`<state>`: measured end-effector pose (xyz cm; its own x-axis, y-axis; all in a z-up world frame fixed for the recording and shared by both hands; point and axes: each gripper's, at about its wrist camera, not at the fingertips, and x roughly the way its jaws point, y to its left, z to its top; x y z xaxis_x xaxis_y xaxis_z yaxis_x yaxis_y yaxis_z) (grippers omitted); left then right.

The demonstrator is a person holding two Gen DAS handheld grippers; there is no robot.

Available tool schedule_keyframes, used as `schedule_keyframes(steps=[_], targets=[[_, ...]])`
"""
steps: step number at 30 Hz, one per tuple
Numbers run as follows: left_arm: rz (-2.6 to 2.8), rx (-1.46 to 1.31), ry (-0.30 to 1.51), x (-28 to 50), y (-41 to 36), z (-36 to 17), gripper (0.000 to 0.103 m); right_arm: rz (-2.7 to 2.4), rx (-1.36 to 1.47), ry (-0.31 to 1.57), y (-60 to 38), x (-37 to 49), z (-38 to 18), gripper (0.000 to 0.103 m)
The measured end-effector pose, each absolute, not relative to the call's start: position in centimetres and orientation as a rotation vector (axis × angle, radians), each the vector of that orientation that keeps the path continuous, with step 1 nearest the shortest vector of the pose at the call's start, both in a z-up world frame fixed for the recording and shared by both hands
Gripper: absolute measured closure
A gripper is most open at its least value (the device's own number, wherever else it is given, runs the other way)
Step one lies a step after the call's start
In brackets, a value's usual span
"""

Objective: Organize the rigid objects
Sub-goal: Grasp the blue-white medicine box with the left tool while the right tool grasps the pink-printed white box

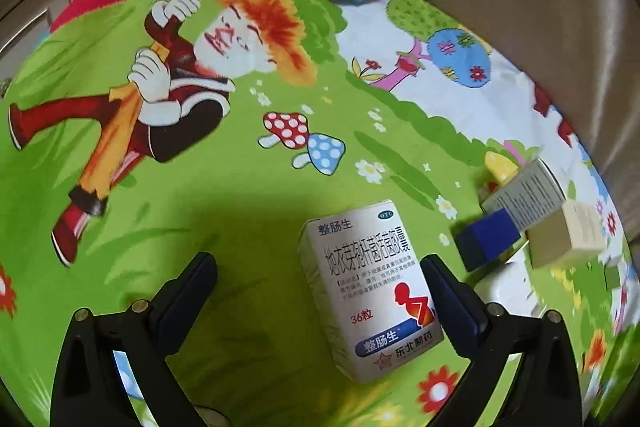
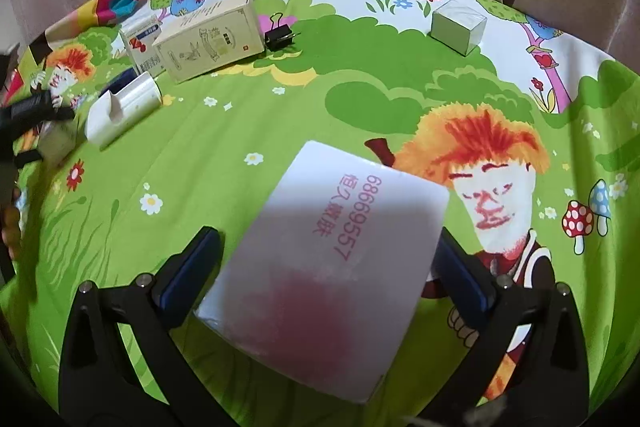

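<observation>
The left gripper (image 1: 318, 265) is hanging over a bright green cartoon cloth (image 1: 224, 195) with its jaws spread wide, and a white medicine box (image 1: 370, 291) is lying flat on the cloth between them, close against the inner side of the right finger and well clear of the other; neither pad is pressing on it. Off to the right of that box, near the cloth's edge, a striped box with a dark blue end (image 1: 506, 217) and a cream box (image 1: 568, 235) are sitting crowded together. The right gripper (image 2: 328, 245) is also standing at its widest, with a flat white case (image 2: 324, 263) printed in red lying between the fingers; its right edge is near the right finger, but whether they are touching cannot be told, and a gap is showing on the left. Farther away in the right wrist view, a beige carton (image 2: 212, 41) is resting beside a black binder clip (image 2: 280, 33), a white holder (image 2: 124, 107) is lying in front of them, and a small white box (image 2: 458, 25) is sitting apart at the far right.
</observation>
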<state>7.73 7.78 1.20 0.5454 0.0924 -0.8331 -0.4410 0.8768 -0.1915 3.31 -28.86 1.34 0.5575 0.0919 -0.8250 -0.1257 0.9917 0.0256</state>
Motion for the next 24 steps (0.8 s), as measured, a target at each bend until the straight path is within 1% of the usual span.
schedule_keyframes(steps=[6,7,8,9,11,13,16,18,20,22,24], targets=[[0.275,-0.288,0.962,8.7,6.1,0.8,0.0,0.103,0.019,0.955,-29.7,3.1,1.5,0.0],[0.286,-0.222,0.979,8.7,5.2,0.5,0.001,0.08,0.049,0.947,-30.3,3.0,1.6,0.0],[0.285,-0.158,0.982,8.7,4.3,0.3,0.004,0.062,0.076,0.941,-30.8,2.9,1.6,0.0],[0.259,-0.143,0.951,8.5,4.0,0.3,0.011,0.048,0.1,0.934,-31.3,2.8,1.7,0.0],[0.216,-0.116,0.918,7.7,3.4,0.7,0.044,0.024,0.156,0.917,-32.2,2.5,1.8,0.0],[0.195,-0.098,0.913,7.6,3.3,0.8,0.05,-0.008,0.157,0.921,-32.3,2.5,1.8,0.0],[0.175,-0.098,0.921,8.1,3.7,0.9,0.049,-0.046,0.077,0.958,-31.1,3.2,1.6,0.0],[0.177,-0.109,0.934,8.8,4.1,0.9,0.044,-0.069,0.029,0.979,-30.5,3.8,1.4,0.0],[0.169,-0.112,0.95,9.7,4.2,0.8,0.029,-0.085,0.028,0.985,-30.5,4.0,1.3,0.0],[0.176,-0.092,0.95,9.9,3.7,0.5,0.025,-0.104,0.036,0.991,-30.6,4.4,1.3,0.0],[0.178,-0.101,0.942,9.7,3.5,0.5,0.024,-0.122,0.039,0.999,-30.8,4.7,1.3,0.0]])
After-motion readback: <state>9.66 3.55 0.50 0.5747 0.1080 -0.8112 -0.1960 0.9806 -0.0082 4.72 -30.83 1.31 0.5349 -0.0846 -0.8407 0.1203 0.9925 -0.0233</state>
